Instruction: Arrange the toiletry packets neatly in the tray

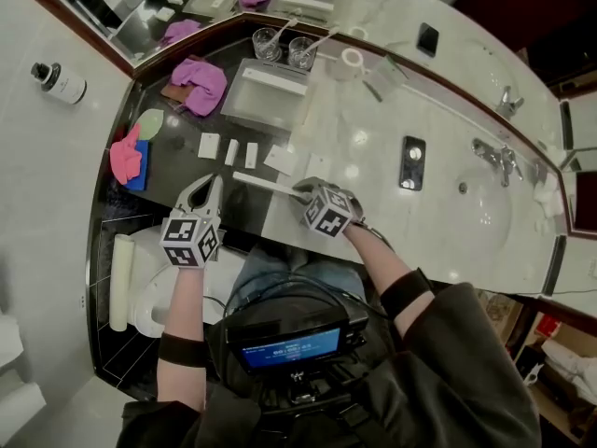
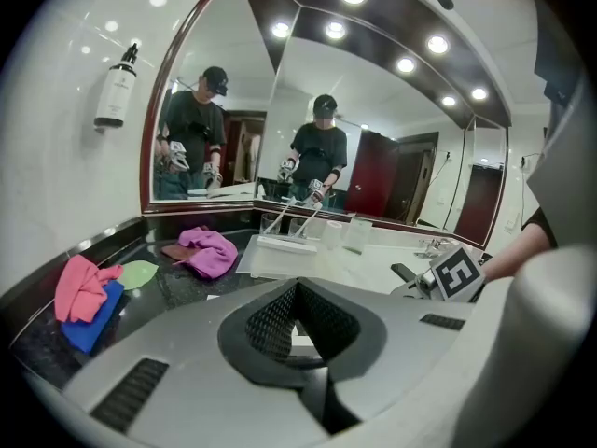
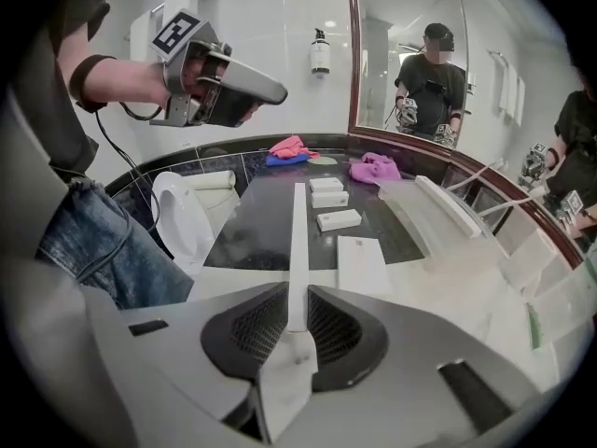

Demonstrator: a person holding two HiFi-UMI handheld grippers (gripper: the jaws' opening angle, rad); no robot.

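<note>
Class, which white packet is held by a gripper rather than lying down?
The long thin packet, clamped in the right gripper; the shorter packets lie loose on the dark counter.

This is a bathroom: a pale marble vanity surface [image 1: 364,171] carries a sunken basin [image 1: 471,215] with a tap [image 1: 494,157] and toiletry packets [image 1: 209,145], with wall mirrors [image 2: 373,129], a toilet [image 1: 154,292] and a wall-mounted pump bottle [image 1: 58,82].

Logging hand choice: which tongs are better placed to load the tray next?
Right: the right tongs grip a long white packet, ready for the tray; the left tongs are shut and empty.
</note>
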